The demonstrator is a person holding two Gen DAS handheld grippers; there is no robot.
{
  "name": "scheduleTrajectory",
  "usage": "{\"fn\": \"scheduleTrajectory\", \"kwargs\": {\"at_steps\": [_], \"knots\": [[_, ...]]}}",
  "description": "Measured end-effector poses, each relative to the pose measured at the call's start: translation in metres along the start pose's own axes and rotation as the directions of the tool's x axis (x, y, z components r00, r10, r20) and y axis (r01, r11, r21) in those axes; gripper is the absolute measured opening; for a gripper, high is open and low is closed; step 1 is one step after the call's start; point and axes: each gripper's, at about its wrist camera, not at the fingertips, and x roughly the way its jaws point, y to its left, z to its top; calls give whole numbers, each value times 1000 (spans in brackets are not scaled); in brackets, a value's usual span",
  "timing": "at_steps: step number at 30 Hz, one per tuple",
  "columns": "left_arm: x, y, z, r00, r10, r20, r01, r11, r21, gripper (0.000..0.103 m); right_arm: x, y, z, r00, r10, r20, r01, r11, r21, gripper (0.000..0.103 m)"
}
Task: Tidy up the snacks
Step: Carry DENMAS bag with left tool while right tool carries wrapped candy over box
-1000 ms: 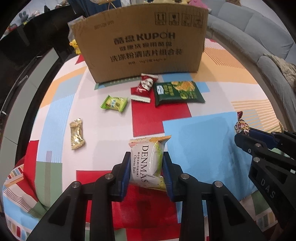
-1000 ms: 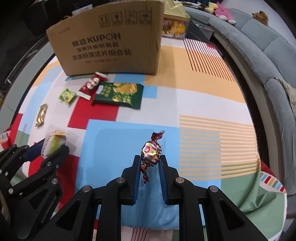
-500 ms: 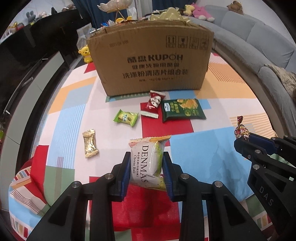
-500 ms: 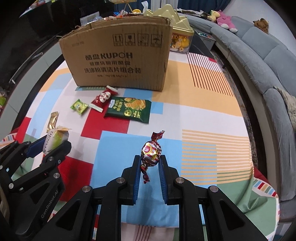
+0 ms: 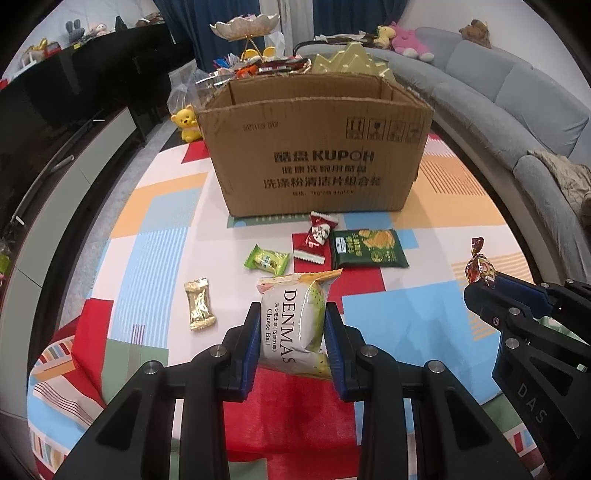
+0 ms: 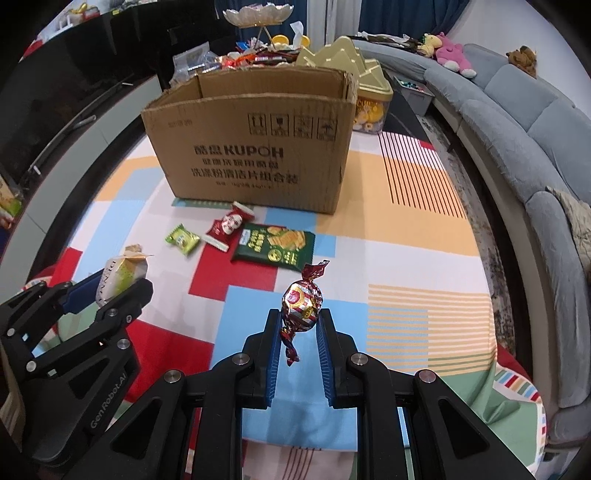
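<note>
Left gripper [image 5: 293, 332] is clamped tight on the white cheese ball packet [image 5: 295, 325], blue pads squeezing it from both sides, the packet standing upright and lifted clear of the patchwork tablecloth [image 5: 155, 229]. Over on the other side, the right gripper [image 6: 298, 334] pinches the foil-wrapped candy [image 6: 303, 304], round body between the pads, one twisted end pointing up, the other dangling down between the fingers. From the left wrist view that same candy shows out at 3 o'clock, poking up from the right gripper's tips.

Straight ahead at 12 o'clock stands the open cardboard box [image 5: 317, 158], flaps up, printed side facing us. Nothing can be seen of its floor from here. Just in front of the box, on the cloth, the leftovers: a red sachet [image 5: 316, 238] nearly touching the box's base, a dark green cracker pack [image 5: 367, 249] just beside it on the right, a light green sweet [image 5: 266, 260] on its left, and a gold-wrapped sweet [image 5: 198, 310] well apart at 9 o'clock of the held packet.

Behind the box there is a heap of wrapped sweets under a shell-shaped dish on a stand [image 5: 243, 27], a gold tin with a peaked lid [image 6: 354, 70] at the box's far right corner, and a yellow bear figure [image 5: 186, 123] at its far left. A grey sofa [image 5: 517, 92] curves round at 2 o'clock.
</note>
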Motion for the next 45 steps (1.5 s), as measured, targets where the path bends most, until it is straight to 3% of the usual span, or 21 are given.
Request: {"fn": "scheduleTrajectory", "kwargs": {"at_steps": [15,45], "knots": [[-31,12,31,995,18,96,-18,1000,1,32,-30,6,29,997,21,70,-21,1000,-1,21],[-49,34,91,984,20,177,-15,999,-28,32,-56,14,86,984,34,172,-29,999,-29,21]]}}
